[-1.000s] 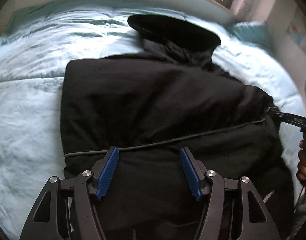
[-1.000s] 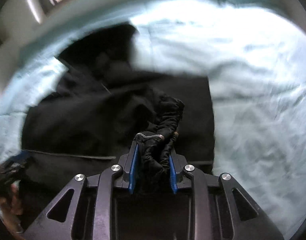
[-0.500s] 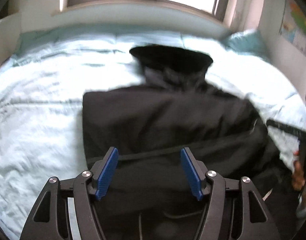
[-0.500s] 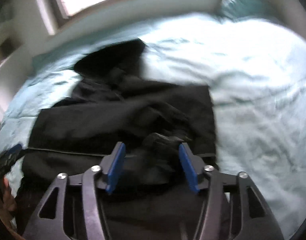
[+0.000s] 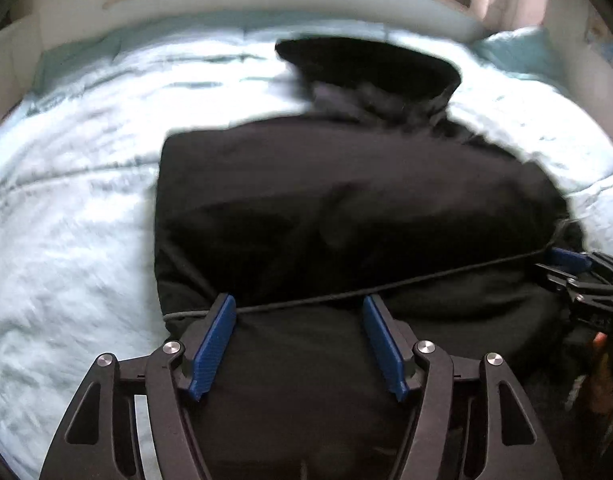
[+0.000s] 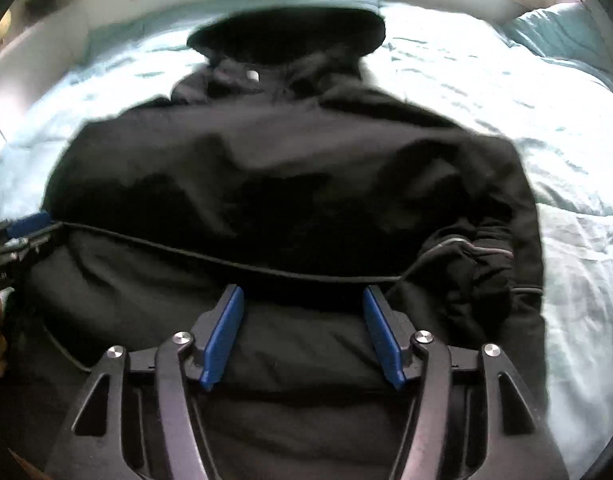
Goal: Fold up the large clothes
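Sleeve fold done on black hooded jacket; both grippers' jaws spread, empty; next, pinch hem at 6 o'clock, fold toward hood at 12.

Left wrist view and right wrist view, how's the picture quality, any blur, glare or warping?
Left wrist view: the bedspread is smeared by motion blur and blown out white near the middle; the black jacket loses fold detail. Right wrist view: the jacket's hood is blurred, the bedspread overexposed at right. Both views: fisheye bending at the edges, while each gripper's own open jaws stay sharp.
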A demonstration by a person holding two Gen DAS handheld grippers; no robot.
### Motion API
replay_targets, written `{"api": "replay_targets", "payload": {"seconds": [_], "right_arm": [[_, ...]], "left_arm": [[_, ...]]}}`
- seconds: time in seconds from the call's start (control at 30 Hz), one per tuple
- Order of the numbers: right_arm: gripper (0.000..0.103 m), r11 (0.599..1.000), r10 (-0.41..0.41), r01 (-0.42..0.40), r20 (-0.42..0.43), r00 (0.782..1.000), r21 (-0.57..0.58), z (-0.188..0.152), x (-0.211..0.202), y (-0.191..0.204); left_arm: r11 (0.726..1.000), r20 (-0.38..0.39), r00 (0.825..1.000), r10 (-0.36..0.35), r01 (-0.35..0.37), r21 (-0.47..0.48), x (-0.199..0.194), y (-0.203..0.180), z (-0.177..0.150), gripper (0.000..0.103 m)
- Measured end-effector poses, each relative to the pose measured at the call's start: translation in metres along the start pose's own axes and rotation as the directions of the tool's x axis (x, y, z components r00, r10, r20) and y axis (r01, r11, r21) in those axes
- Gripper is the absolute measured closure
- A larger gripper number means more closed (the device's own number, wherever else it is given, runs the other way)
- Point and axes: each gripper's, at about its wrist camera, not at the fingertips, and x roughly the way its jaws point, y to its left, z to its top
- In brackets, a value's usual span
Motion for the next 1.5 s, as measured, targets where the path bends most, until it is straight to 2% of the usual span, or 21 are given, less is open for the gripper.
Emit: {"api": "replay_targets", "payload": {"seconds": [0.07, 0.17, 0.23, 0.3, 0.33, 0.4, 0.47, 0.5, 0.6, 0.67, 0.77, 0.87, 0.93, 1.07, 1.17, 1.3, 1.4, 1.5], "right_arm": [[0.040, 0.999, 0.018, -0.019, 0.059, 0.998, 0.026, 0.009, -0.022, -0.009], [0.039, 0.997, -0.066, 0.061, 0.109, 0.992, 0.050, 0.026, -0.030, -0.014], [0.039, 0.990, -0.127, 0.120, 0.094, 0.987, 0.075, 0.036, -0.017, -0.027], [0.040, 0.983, -0.159, 0.158, 0.010, 0.987, 0.097, 0.037, 0.014, -0.043], [0.040, 0.984, -0.153, 0.153, -0.013, 0.988, 0.093, 0.034, 0.027, -0.047], [0.038, 0.981, -0.191, 0.191, 0.014, 0.982, 0.024, 0.030, 0.033, -0.039], [0.037, 0.975, -0.221, 0.221, 0.004, 0.975, -0.032, 0.027, 0.024, -0.033], [0.037, 0.979, -0.199, 0.198, -0.011, 0.980, -0.036, 0.030, 0.019, -0.033], [0.037, 0.998, -0.065, 0.066, -0.036, 0.997, 0.008, 0.045, -0.010, -0.041], [0.037, 1.000, -0.029, 0.029, -0.018, 0.999, 0.010, 0.059, -0.046, -0.045], [0.037, 0.998, -0.059, 0.058, -0.008, 0.998, -0.036, 0.085, -0.096, -0.047], [0.037, 0.996, -0.069, 0.068, -0.013, 0.998, -0.053, 0.112, -0.130, -0.050], [0.037, 0.996, -0.079, 0.078, -0.023, 0.997, -0.042, 0.127, -0.155, -0.058], [0.037, 0.997, -0.076, 0.077, -0.020, 0.997, 0.025, 0.153, -0.181, -0.075], [0.037, 0.994, -0.044, 0.046, -0.015, 0.999, 0.102, 0.167, -0.188, -0.088], [0.036, 0.983, 0.024, -0.023, -0.004, 1.000, 0.180, 0.205, -0.172, -0.097], [0.036, 0.983, 0.028, -0.026, -0.010, 1.000, 0.184, 0.233, -0.146, -0.096], [0.035, 0.982, 0.061, -0.051, -0.049, 0.997, 0.183, 0.254, -0.099, -0.091]], "left_arm": [[0.999, 0.059, 0.997, -0.043, 0.044, -0.017, -0.022, 0.000, 0.010, 0.035], [0.997, 0.098, 0.994, -0.042, 0.048, -0.063, -0.027, 0.004, 0.036, 0.032], [0.993, 0.056, 0.997, -0.060, 0.065, -0.094, -0.005, 0.012, 0.050, 0.032], [0.992, -0.038, 0.999, -0.008, 0.003, -0.125, 0.031, 0.022, 0.051, 0.033], [0.990, -0.084, 0.996, -0.013, 0.001, -0.140, 0.050, 0.026, 0.049, 0.032], [0.990, -0.066, 0.998, -0.016, 0.007, -0.140, 0.057, 0.028, 0.044, 0.031], [0.993, -0.072, 0.997, -0.007, -0.002, -0.119, 0.052, 0.024, 0.047, 0.031], [0.993, -0.075, 0.997, -0.008, 0.000, -0.114, 0.048, 0.023, 0.050, 0.031], [0.991, -0.108, 0.993, -0.045, 0.031, -0.128, 0.032, 0.026, 0.059, 0.031], [0.990, -0.110, 0.993, -0.050, 0.035, -0.136, 0.005, 0.027, 0.074, 0.031], [0.991, -0.089, 0.996, -0.003, -0.009, -0.135, -0.047, 0.027, 0.096, 0.031], [0.989, -0.070, 0.998, -0.003, -0.007, -0.147, -0.095, 0.025, 0.117, 0.031], [0.989, -0.054, 0.998, -0.013, 0.005, -0.147, -0.126, 0.022, 0.128, 0.031], [0.993, -0.027, 1.000, 0.016, -0.019, -0.113, -0.157, 0.017, 0.146, 0.031], [0.995, -0.019, 0.999, 0.046, -0.047, -0.093, -0.164, 0.020, 0.167, 0.031], [0.994, 0.006, 1.000, 0.013, -0.012, -0.109, -0.155, 0.032, 0.205, 0.031], [0.995, 0.019, 1.000, 0.005, -0.003, -0.103, -0.129, 0.038, 0.236, 0.031], [0.994, -0.005, 1.000, -0.004, 0.004, -0.105, -0.083, 0.043, 0.260, 0.031]]}}
